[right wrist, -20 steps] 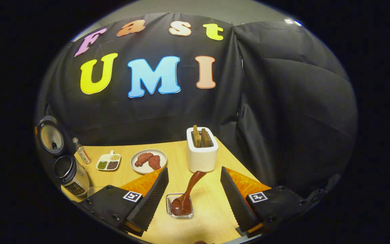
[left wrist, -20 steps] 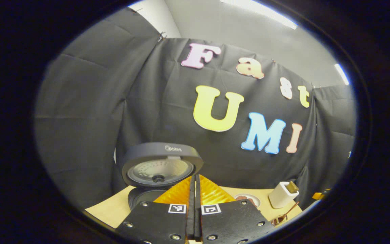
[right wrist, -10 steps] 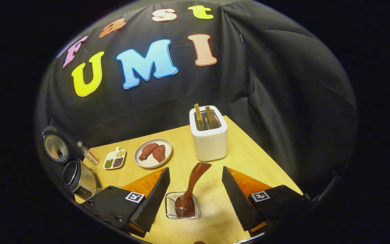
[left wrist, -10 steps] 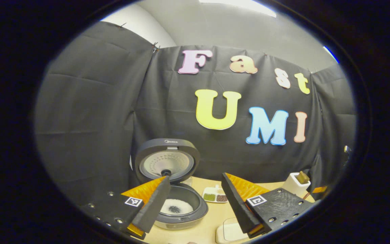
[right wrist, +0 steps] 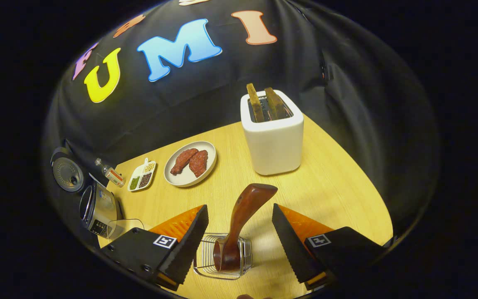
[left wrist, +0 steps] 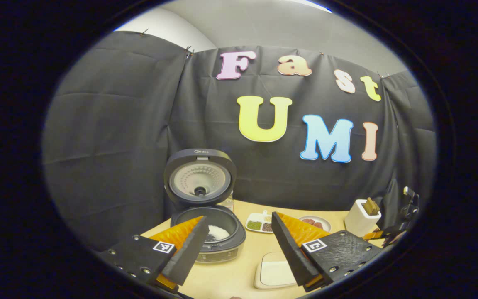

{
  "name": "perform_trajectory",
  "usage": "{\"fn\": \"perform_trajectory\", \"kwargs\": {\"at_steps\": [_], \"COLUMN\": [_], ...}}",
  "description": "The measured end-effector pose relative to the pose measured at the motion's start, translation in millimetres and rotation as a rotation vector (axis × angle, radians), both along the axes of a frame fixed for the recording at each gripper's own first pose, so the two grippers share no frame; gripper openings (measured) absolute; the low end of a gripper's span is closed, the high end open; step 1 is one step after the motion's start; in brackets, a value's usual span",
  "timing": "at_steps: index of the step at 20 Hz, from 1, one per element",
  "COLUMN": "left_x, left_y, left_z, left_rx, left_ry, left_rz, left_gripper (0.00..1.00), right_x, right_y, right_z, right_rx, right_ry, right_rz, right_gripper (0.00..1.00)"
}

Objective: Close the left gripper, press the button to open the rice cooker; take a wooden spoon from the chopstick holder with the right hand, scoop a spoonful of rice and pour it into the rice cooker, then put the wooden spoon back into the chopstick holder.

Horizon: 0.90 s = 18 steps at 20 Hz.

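**Two open tools over a surface set with filled containers**

Two tools are held above a pale wooden surface point(right wrist: 330, 182), and both are released, fingers spread wide and grasping nothing.

In the left gripper view, the left tool point(left wrist: 239, 245) points at the rice cooker point(left wrist: 210, 232) on the far left of the surface. Its lid point(left wrist: 200, 176) stands upright and open. The dark inner pot holds a small patch of white rice point(left wrist: 216, 232). To the right of the cooker lies a small divided dish point(left wrist: 259, 223) with green and dark grains in separate sections. Nearer, between the fingers, is a shallow white tray point(left wrist: 275, 274); what is in it cannot be made out.

In the right gripper view, the right tool point(right wrist: 239, 241) hovers just above the chopstick holder point(right wrist: 222, 261), a wire basket standing near the front edge. The wooden spoon point(right wrist: 241, 220) stands in it bowl-down, its handle leaning up between the spread fingers without touching them. Farther off, a white toaster point(right wrist: 273, 137) holds two slices of toast. To its left, a round plate point(right wrist: 189, 170) carries two reddish pieces of meat. A small bottle point(right wrist: 110, 174) stands beside the divided dish.
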State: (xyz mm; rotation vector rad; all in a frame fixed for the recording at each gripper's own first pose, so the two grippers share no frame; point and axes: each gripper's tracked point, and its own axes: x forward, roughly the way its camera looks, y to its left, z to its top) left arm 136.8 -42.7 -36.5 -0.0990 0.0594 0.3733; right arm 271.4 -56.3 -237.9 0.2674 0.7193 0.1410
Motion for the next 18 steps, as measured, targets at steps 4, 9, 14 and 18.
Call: {"fn": "perform_trajectory", "kwargs": {"at_steps": [4,9,14,18], "left_x": [-21.5,-34.9,-30.3,-14.2], "left_y": [0.6,-2.1,-18.4,-29.5], "left_z": [-20.6,-27.2,-30.8,-32.6], "left_rx": [0.000,-0.008,0.008,-0.006], "left_ry": [0.053,0.086,0.104,0.108], "left_rz": [0.043,0.075,0.038,-0.027], "left_gripper": [0.95,0.96,0.96,0.96], "right_x": [16.9,31.6,24.7,6.3], "right_y": [11.1,19.0,21.4,15.6], "right_z": [-17.8,-18.0,-12.2,19.0], "right_rx": [0.091,0.206,0.298,0.306], "right_ry": [0.051,0.091,0.128,0.064], "right_rz": [0.003,-0.027,-0.067,-0.063], "right_gripper": [0.98,0.53,0.24,0.23]}}
